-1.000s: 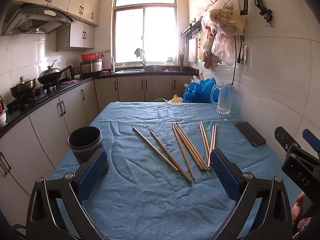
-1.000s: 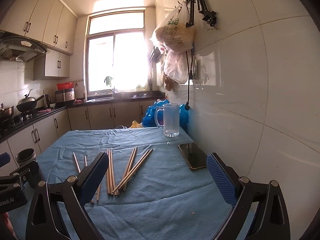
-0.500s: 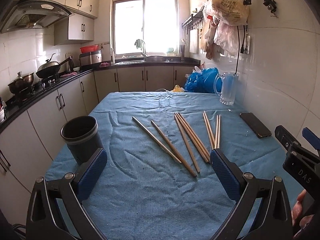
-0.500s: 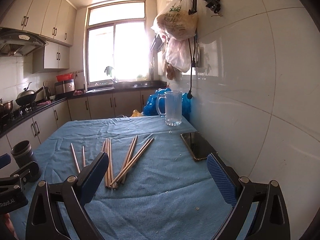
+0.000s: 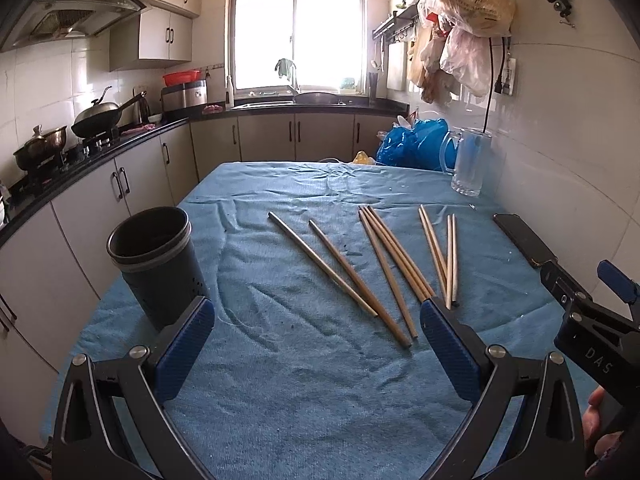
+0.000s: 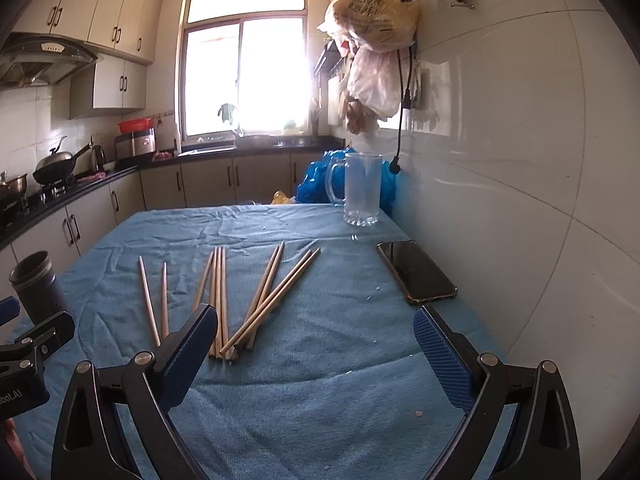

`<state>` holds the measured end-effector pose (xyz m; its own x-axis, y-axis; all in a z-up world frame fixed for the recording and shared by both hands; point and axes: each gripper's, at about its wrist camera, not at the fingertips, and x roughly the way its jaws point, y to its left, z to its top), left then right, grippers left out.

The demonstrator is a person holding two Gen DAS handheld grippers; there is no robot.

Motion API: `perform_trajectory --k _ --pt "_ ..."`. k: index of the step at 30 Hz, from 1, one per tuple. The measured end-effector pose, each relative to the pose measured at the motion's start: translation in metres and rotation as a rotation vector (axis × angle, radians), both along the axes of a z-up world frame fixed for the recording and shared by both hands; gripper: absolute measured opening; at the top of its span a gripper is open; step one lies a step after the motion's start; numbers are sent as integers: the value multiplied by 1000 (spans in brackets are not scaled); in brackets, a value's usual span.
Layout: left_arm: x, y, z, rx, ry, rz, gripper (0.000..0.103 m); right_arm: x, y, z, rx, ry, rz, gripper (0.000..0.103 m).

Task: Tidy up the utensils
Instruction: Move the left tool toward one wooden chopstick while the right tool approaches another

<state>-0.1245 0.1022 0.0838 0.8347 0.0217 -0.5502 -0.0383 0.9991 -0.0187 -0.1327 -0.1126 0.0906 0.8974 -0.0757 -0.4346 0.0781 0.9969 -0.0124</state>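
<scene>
Several wooden chopsticks (image 5: 384, 264) lie loose on the blue tablecloth (image 5: 304, 392), fanned out in the middle; they also show in the right wrist view (image 6: 240, 296). A dark cylindrical utensil holder (image 5: 158, 266) stands upright at the table's left edge, and shows in the right wrist view (image 6: 36, 288). My left gripper (image 5: 316, 344) is open and empty, above the cloth just short of the chopsticks' near ends. My right gripper (image 6: 316, 344) is open and empty, to the right of the left one, near the chopsticks' near ends.
A black phone (image 6: 416, 272) lies by the right wall. A glass mug (image 6: 358, 188) and blue plastic bags (image 5: 416, 142) stand at the table's far right. Tiled wall borders the right side. Kitchen counter with a wok (image 5: 98, 118) runs along the left.
Both grippers have moved forward and lower toward the table; chopsticks and holder appear closer. Nothing on the table has moved. Both stay open.
</scene>
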Motion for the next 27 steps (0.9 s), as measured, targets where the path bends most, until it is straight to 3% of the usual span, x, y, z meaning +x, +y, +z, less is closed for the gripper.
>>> perform_trajectory --k 6,10,16,20,24,27 --pt "7 7 -5 -7 6 18 102 12 4 1 -14 12 12 100" --pt "11 12 -7 -11 5 27 102 30 3 0 53 50 76 100" --pt "23 25 -14 -41 40 50 102 92 -11 -11 481 237 325 99" --pt "27 28 -17 -44 56 52 102 146 -11 -46 758 395 407 96" --pt "28 31 -18 -38 52 58 102 174 -8 -80 886 499 427 95" --pt "30 32 -19 -45 60 61 102 174 -19 -82 833 504 328 93"
